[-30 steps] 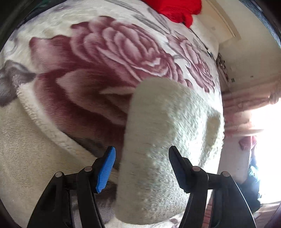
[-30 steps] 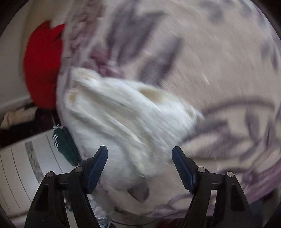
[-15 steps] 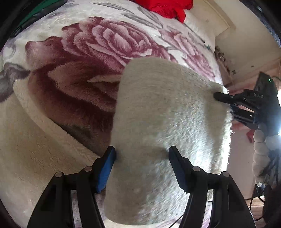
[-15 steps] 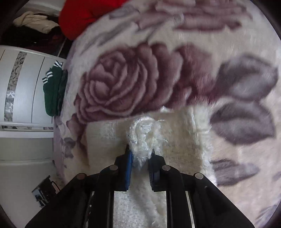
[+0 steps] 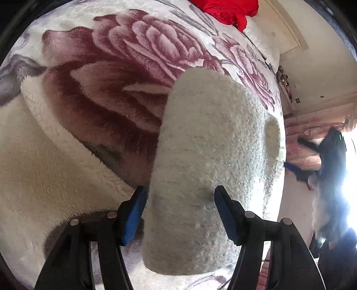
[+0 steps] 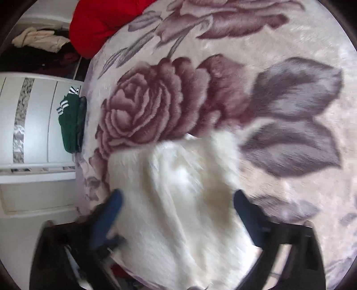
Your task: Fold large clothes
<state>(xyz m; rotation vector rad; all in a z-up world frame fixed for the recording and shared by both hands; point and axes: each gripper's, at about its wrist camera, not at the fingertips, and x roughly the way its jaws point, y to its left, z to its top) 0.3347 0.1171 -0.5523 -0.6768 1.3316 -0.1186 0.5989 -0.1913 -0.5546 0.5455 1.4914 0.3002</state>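
A fluffy cream-white garment lies on a rose-patterned blanket on a bed. A long folded part of it runs from the front edge toward the middle, and another cream part spreads to the left. My left gripper is open, its blue pads on either side of the folded part near its lower end. In the right wrist view the same garment lies blurred between the spread fingers of my right gripper, which is open. The right gripper also shows at the far right of the left wrist view.
A red garment lies at the far end of the bed, also in the right wrist view. A white cabinet with a green garment on it stands beside the bed. A bright window glares at the right.
My right gripper was shut on a tuft of the cream garment half a second ago and has now opened and let it go. The left gripper has stayed open around the folded part.
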